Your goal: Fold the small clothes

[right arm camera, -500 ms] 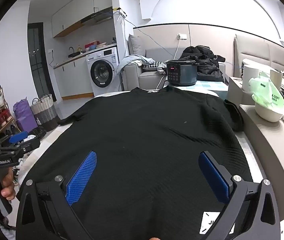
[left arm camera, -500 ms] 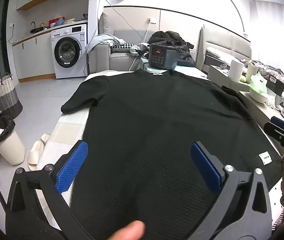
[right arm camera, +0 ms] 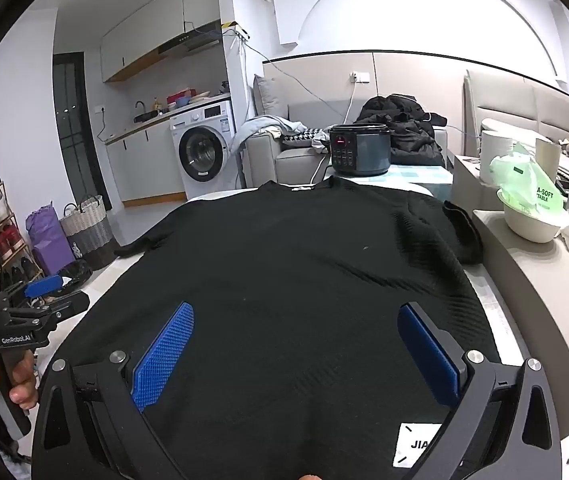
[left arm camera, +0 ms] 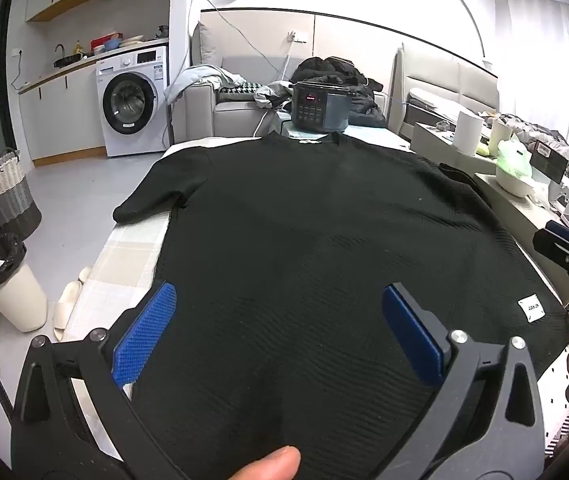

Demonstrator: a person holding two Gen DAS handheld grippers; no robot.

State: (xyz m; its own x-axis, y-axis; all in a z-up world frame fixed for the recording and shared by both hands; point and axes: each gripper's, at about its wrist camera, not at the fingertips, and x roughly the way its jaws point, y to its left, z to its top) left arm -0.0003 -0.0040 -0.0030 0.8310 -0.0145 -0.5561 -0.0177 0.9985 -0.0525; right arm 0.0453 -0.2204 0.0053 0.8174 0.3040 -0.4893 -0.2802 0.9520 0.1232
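A black knit short-sleeved top [left arm camera: 324, 232] lies spread flat on the table, collar at the far end; it also shows in the right wrist view [right arm camera: 292, 272]. A white label [left arm camera: 530, 310] sits at its near right hem. My left gripper [left arm camera: 280, 320] is open and empty, hovering over the near left part of the top. My right gripper [right arm camera: 296, 344] is open and empty over the near right part. The left sleeve [left arm camera: 152, 196] hangs over the table's left edge. The right sleeve [right arm camera: 460, 228] lies bunched at the right.
A dark rice cooker [left arm camera: 318, 106] stands beyond the collar. A side counter [right arm camera: 524, 280] at the right carries a white bowl with a green bag [right arm camera: 528, 208]. A bin [left arm camera: 8, 280], slippers and a basket stand on the floor at the left.
Both grippers have edged slightly forward over the top. The top lies as before.
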